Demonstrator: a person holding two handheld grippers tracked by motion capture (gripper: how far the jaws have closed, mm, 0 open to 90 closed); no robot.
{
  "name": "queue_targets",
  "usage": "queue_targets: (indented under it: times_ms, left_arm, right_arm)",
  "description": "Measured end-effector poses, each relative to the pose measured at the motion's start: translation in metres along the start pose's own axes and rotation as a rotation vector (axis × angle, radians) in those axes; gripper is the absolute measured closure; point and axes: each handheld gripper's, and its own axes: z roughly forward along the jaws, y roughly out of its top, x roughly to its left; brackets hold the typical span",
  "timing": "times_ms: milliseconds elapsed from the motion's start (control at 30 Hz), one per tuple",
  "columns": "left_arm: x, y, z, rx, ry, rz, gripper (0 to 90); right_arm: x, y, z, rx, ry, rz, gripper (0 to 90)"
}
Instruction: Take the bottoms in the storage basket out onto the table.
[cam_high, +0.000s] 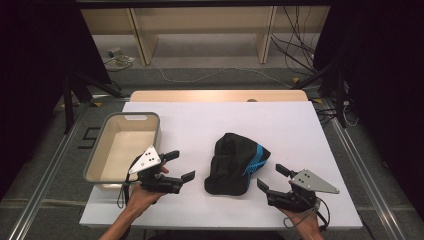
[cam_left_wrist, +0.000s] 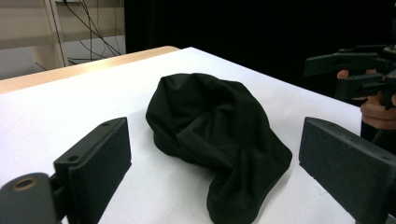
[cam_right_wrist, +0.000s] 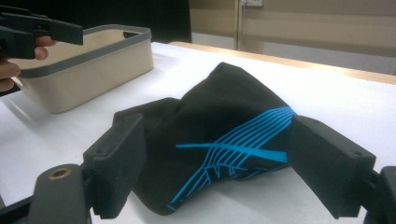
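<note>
Cloth: a black cloth (cam_high: 234, 165) with blue lines lies in a soft heap in the middle of the white table (cam_high: 210, 125), between the two grippers.
Bin: a tan bin (cam_high: 125, 145) sits at the left side of the table, near the cloth but not touching it.
Left gripper: the left gripper (cam_high: 179, 167) is just beside the cloth, with its jaws wide apart and nothing in them.
Right gripper: the right gripper (cam_high: 272, 179) is just beside the cloth on the other side, with its jaws wide too and holding nothing.
What could go wrong: the cloth is floppy, so a pinch on a loose fold may grab only one layer and the rest may sag or slip out.
Another worry: if one gripper pulls alone, the heap may slide along the smooth table.
</note>
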Motion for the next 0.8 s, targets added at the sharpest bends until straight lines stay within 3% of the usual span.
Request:
queue_targets:
  times_ms: [800]
  left_arm:
    - [-0.001, -0.015, -0.013, 0.024, 0.015, 0.0, 8.7]
  right_arm:
    - [0.001, -0.001, 0.001, 0.008, 0.007, -0.001, 20.9]
